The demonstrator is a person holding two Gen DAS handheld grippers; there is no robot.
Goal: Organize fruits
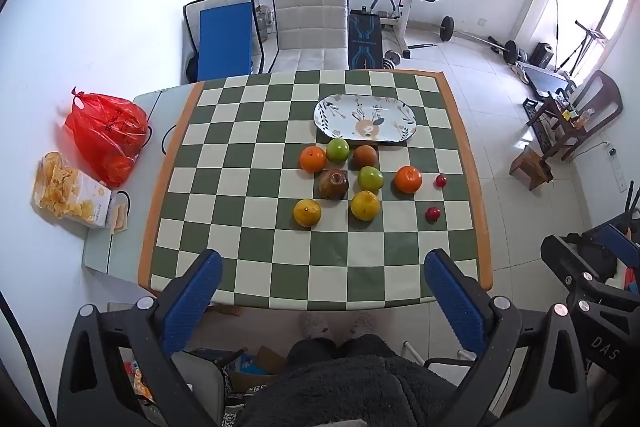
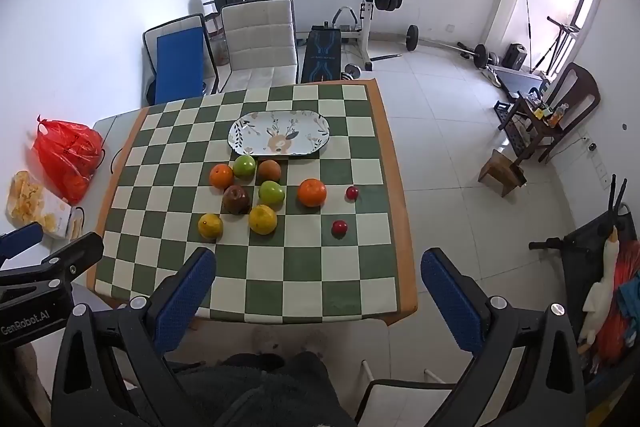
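The task looks barely begun: nothing is gathered yet, and every fruit is left to move.

Ahead of both tools stands the bench [image 1: 256, 163], covered with a green-and-white checked cloth edged in orange. Far ahead on it lies the oval white ceramic plate with a deer and flower print [image 1: 365, 118], bare of fruit.

The fruits lie loose just in front of the plate, between it and the tools. Two round orange oranges [image 1: 312, 159] [image 1: 408, 179], two yellow citrus fruits [image 1: 307, 212] [image 1: 365, 205], two green apples [image 1: 338, 150] [image 1: 370, 178], a dark red-brown apple [image 1: 333, 183] and a brownish round fruit [image 1: 365, 155] form a tight cluster, several touching or nearly so. Two small red fruits [image 1: 440, 181] [image 1: 433, 213] sit apart, ahead and to the right.

The left tool [image 1: 323, 269] has its blue-padded fingers spread wide and grips nothing. The right tool [image 2: 318, 267] is likewise wide open and bare. Both hang over the bench's near edge, well short of the fruit.

Off to the left, beyond the cloth, lie a red plastic bag [image 1: 105, 131] and a white box printed with crisps [image 1: 72, 195]. Neither blocks the way; the crowded cluster is likely the main hindrance to a clean grip.
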